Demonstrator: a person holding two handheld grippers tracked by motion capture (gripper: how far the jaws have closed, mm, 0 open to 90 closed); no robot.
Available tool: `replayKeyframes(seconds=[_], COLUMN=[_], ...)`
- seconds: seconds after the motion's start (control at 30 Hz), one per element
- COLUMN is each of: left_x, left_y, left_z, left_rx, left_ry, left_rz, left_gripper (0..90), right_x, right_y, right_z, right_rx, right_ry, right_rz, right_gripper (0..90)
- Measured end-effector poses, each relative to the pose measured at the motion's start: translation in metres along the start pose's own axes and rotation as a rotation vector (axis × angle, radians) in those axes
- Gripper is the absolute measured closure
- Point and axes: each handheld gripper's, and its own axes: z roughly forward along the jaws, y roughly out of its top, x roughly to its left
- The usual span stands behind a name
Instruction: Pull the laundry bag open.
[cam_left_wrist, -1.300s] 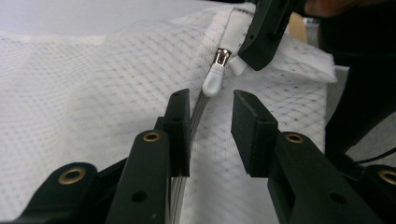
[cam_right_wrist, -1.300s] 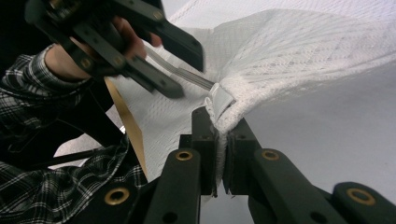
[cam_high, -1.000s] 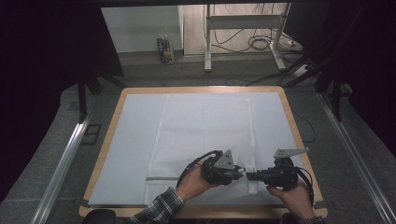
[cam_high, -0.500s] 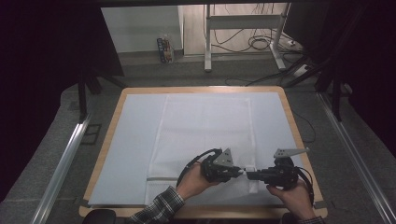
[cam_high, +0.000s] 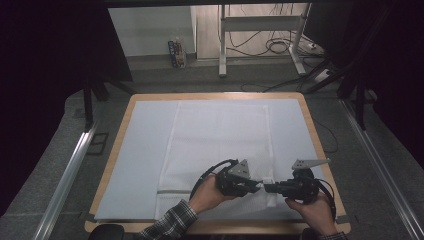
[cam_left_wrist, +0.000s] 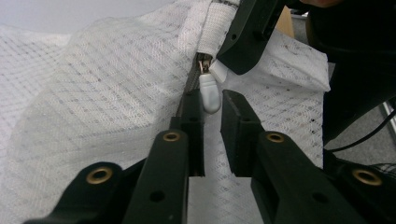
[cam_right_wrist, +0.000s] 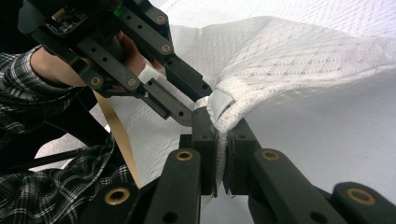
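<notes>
A white mesh bag lies flat on the table, its zip corner lifted near the front edge. My left gripper comes in from the left. Its jaws have just been closing, and in the left gripper view the small white zip pull sits pinched between the tips. My right gripper faces it from the right and is shut on the bag's thick hem at the zip's end, as the right gripper view shows. The two sets of fingertips almost touch.
A pale mat covers the wooden table. A plaid sleeve enters at the bottom left and a hand at the bottom right. Beyond the table are a metal stand, floor cables and dark curtains.
</notes>
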Motion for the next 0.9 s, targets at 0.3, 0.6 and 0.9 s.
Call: replayKeyframes(seconds=[0.3,0.6,0.9], left_x=[0.0056,0.0062,0.0087], left_y=[-0.0011,0.0014,0.0018], left_z=[0.0007,0.0047,0.0008], left_rx=[-0.026,-0.016,-0.017], left_ry=[-0.070,-0.059,-0.056], left_rz=[-0.053,-0.071,-0.092], left_gripper=[80.2,82.3,87.1], right_x=[-0.0004,0.0006,0.0037], right_y=[-0.0001,0.0000,0.0014], right_z=[-0.0009,-0.0004,-0.0007], right_rx=[-0.001,0.007,0.025], right_ry=[-0.005,-0.011,-0.039], right_rz=[-0.003,-0.012,-0.027], right_gripper=[83.4,83.4,84.6])
